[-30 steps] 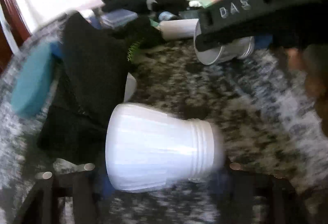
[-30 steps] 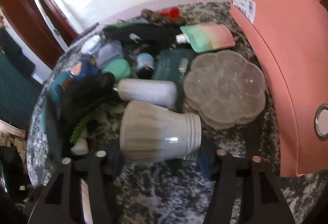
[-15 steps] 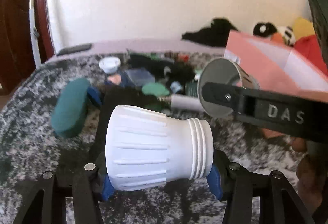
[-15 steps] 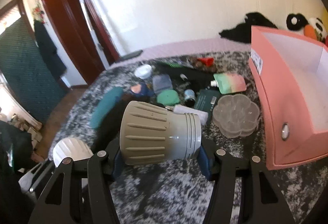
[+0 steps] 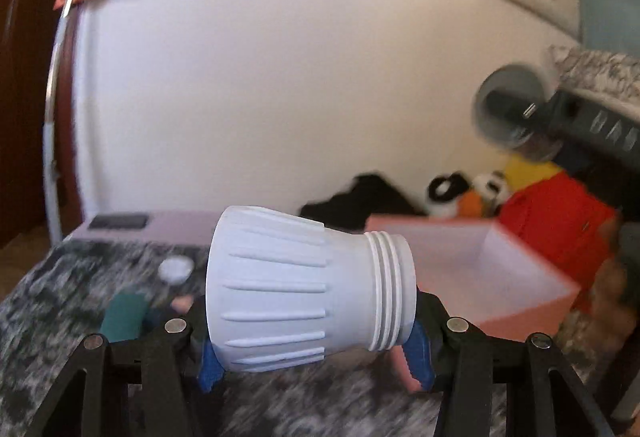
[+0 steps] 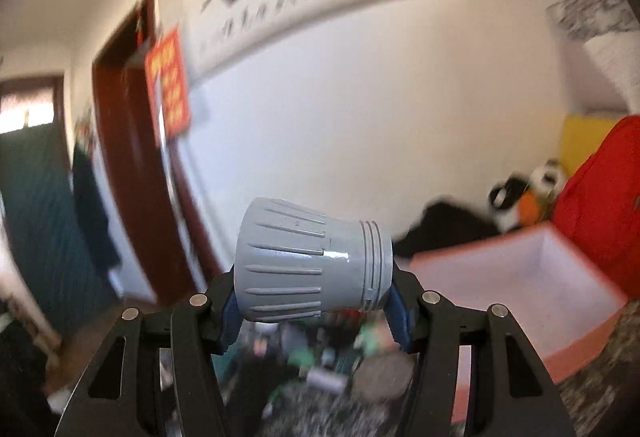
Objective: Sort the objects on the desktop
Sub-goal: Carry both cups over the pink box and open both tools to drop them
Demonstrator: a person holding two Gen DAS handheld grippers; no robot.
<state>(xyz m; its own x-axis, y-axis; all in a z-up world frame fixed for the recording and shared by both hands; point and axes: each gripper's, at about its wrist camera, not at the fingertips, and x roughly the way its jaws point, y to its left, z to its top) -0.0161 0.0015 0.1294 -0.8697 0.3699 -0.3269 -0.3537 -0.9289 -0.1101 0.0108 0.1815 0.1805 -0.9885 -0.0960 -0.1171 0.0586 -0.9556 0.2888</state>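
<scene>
My left gripper [image 5: 316,329] is shut on a white ribbed cup [image 5: 304,289], held sideways high above the speckled table [image 5: 48,317]. My right gripper [image 6: 314,301] is shut on a grey ribbed cup [image 6: 308,265], also sideways and raised. The grey cup [image 5: 508,113] and the right gripper also show at the upper right of the left wrist view. The open pink box [image 5: 472,269] stands to the right; it also shows in the right wrist view [image 6: 520,285]. The desktop clutter below is blurred.
A green case [image 5: 124,317] and a white lid [image 5: 176,269] lie on the table. Blurred small items and a clear flower-shaped tray [image 6: 384,377] lie beneath the right gripper. Plush toys [image 5: 472,193] and a red bag [image 5: 560,221] sit behind the box. A door [image 6: 132,177] stands at left.
Both grippers have lifted up and tilted back with their cups. The table has dropped low in both views and the wall fills them. The views are motion-blurred.
</scene>
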